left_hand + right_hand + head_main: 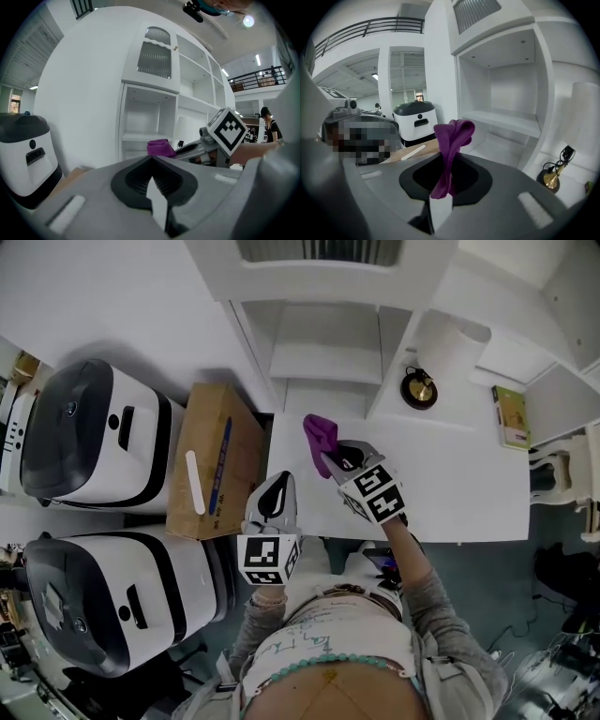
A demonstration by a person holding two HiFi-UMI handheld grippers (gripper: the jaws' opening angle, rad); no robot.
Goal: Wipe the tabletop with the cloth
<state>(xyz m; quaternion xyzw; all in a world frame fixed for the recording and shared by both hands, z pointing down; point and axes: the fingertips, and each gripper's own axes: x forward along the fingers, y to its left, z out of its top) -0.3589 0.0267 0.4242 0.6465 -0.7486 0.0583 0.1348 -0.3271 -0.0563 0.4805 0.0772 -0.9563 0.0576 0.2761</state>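
A purple cloth (320,434) hangs bunched above the left end of the white tabletop (450,474), clear of its surface. My right gripper (330,463) is shut on the cloth. In the right gripper view the cloth (452,140) stands up from between the jaws of the right gripper (443,192). My left gripper (277,486) hovers by the table's front left corner, shut, with nothing in it. In the left gripper view the jaws of the left gripper (151,161) meet, and the cloth (159,147) shows beyond them beside the right gripper's marker cube (227,130).
A cardboard box (214,460) stands left of the table. Two white-and-black machines (89,437) (112,596) sit further left. White shelves (323,343) rise behind the table. A small brass-and-black lamp (419,390) and a green book (511,416) lie at the table's far right.
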